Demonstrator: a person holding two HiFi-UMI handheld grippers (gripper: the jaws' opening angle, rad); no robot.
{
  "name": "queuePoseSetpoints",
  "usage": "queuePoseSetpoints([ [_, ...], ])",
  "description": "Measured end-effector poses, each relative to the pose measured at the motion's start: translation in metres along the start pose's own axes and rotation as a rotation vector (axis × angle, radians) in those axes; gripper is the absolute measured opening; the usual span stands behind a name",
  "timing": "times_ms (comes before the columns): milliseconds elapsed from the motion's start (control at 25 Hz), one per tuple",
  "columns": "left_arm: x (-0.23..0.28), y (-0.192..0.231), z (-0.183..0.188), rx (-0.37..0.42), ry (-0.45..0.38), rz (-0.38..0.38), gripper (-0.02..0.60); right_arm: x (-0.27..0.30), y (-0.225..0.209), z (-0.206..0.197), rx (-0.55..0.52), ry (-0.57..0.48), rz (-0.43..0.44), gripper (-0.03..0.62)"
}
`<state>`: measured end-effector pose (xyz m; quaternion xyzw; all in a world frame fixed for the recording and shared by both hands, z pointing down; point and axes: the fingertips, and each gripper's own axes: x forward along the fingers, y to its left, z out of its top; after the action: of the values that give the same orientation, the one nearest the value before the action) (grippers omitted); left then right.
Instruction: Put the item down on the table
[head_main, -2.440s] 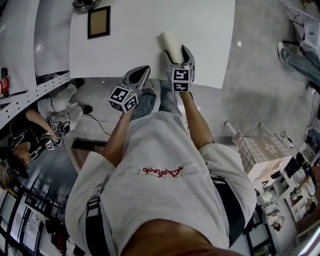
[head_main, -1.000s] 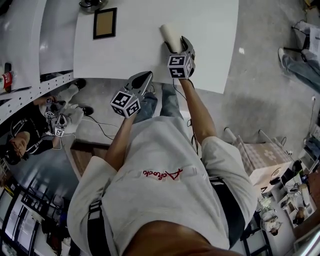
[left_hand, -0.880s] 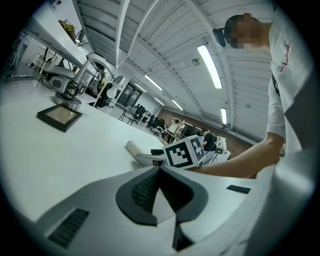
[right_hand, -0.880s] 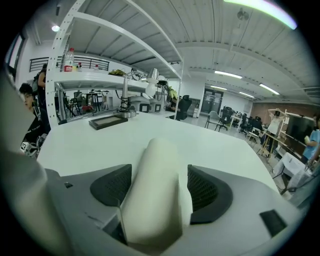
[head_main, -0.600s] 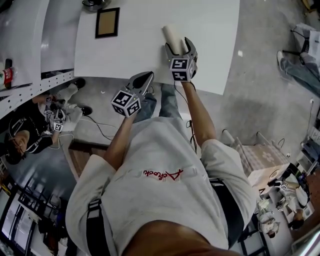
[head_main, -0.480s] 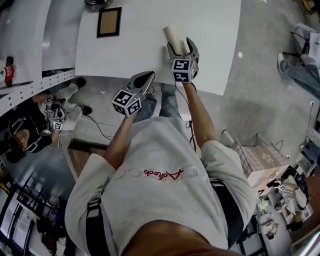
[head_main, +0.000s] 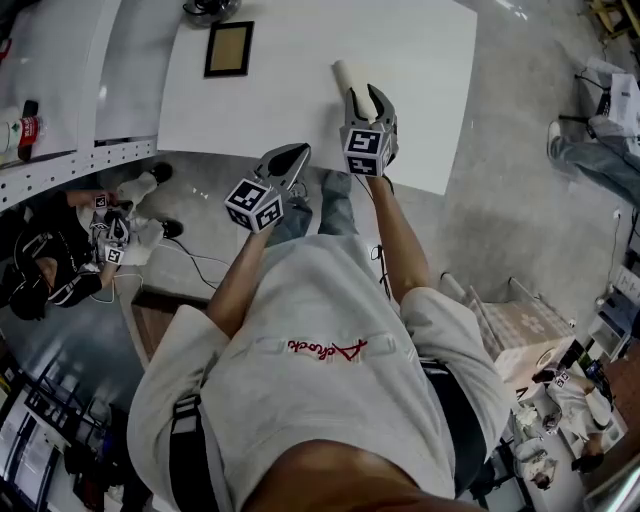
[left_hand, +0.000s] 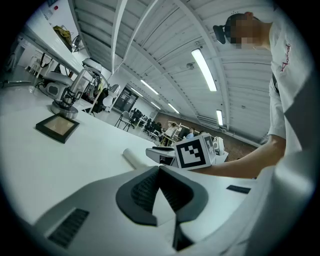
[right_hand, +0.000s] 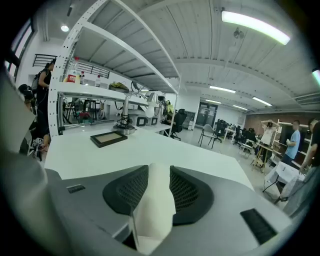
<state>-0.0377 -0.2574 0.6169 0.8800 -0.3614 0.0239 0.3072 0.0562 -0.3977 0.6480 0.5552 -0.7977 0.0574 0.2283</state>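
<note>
Cream-coloured roll (right_hand: 152, 200) is clamped between the pads of the right tongs (right_hand: 159, 169), whose jaws have just been closing on it to a narrow gap. It juts out over the white tabletop (head_main: 420, 60) near the front edge; I cannot tell whether its far end touches. The left tongs (left_hand: 159, 169), just beside that edge, are pressed together and empty. A dark picture frame (head_main: 228, 48) lies well apart.
</note>
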Motion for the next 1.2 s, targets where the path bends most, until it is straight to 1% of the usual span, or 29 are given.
queuePoseSetpoints([
  [40,-0.001,0.000,0.001,0.004,-0.003,-0.002,0.005,-0.002,0.001,0.003,-0.004,-0.008,-0.005,0.139],
  [160,-0.005,-0.003,0.005,0.014,-0.014,-0.010,0.005,-0.010,0.002,0.011,-0.012,-0.027,-0.024,0.070],
  [280,-0.008,-0.006,0.010,0.028,-0.024,-0.021,0.005,-0.017,0.002,0.018,-0.014,-0.047,-0.037,0.039],
  [400,-0.011,-0.011,0.013,0.042,-0.033,-0.033,0.005,-0.027,0.002,0.024,-0.002,-0.059,-0.047,0.025],
  [560,-0.016,-0.015,0.020,0.066,-0.049,-0.052,0.005,-0.041,0.002,0.038,0.027,-0.101,-0.059,0.022],
  [640,-0.017,-0.016,0.024,0.080,-0.057,-0.063,0.005,-0.046,0.002,0.046,0.065,-0.128,-0.060,0.018],
  [720,-0.018,-0.017,0.029,0.095,-0.067,-0.073,0.005,-0.052,0.000,0.053,0.124,-0.154,-0.056,0.008],
  [920,-0.028,-0.028,0.035,0.118,-0.089,-0.088,0.005,-0.083,0.004,0.069,0.331,-0.225,-0.022,0.006],
  [1000,-0.030,-0.032,0.042,0.139,-0.109,-0.092,0.005,-0.096,0.004,0.078,0.392,-0.265,-0.006,0.006],
  [1120,-0.034,-0.037,0.051,0.164,-0.135,-0.101,0.005,-0.116,0.004,0.085,0.452,-0.310,0.000,0.005],
  [1200,-0.038,-0.041,0.054,0.174,-0.143,-0.110,0.005,-0.132,0.006,0.087,0.457,-0.326,-0.010,0.004],
])
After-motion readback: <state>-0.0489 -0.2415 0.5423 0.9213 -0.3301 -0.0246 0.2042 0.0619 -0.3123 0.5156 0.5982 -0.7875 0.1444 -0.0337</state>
